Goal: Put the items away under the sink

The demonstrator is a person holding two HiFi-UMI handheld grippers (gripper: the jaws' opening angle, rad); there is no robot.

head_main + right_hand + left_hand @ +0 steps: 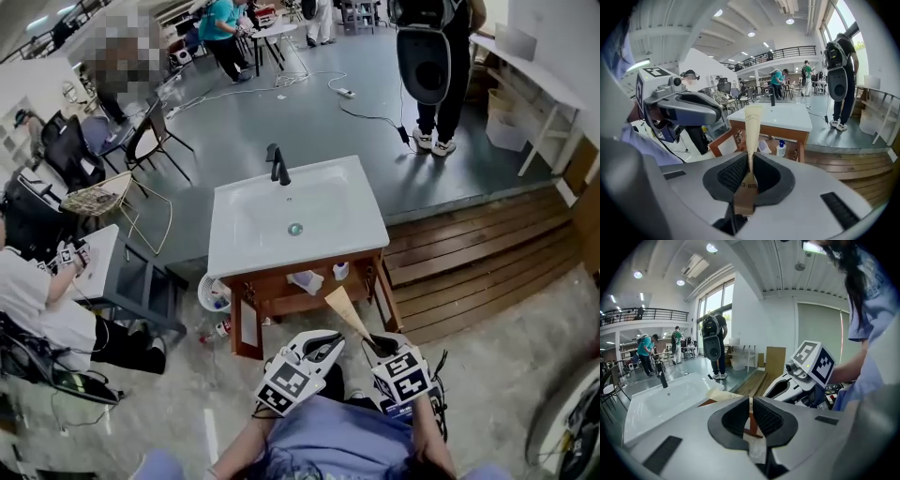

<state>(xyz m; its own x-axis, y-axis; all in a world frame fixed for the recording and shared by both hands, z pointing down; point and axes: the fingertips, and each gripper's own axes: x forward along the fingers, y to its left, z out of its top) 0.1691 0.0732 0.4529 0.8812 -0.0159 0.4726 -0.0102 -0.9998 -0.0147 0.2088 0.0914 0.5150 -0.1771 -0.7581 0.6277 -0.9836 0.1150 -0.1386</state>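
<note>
Closest in, both grippers hang low in front of the person's blue shirt. The left gripper has its fingers clenched together with nothing in them. The right gripper has its fingers clamped flat on one end of a tan paper bag. The bag sticks out toward the cabinet, up in the air and touching nothing else.

Under them is speckled grey floor. Next is the wooden sink cabinet with its door swung open. Inside there's a small white bottle with a pale bundle just beside it. A white basket sits on the floor right at the cabinet's left side.

The surface on top is a white basin top, with a black faucet at its far edge. Wooden decking runs off to the right.

Past that it's smooth grey floor with a cable trailing across, and chairs on the left. A person stands there wearing a black pack, with more people farther back by some tables.
</note>
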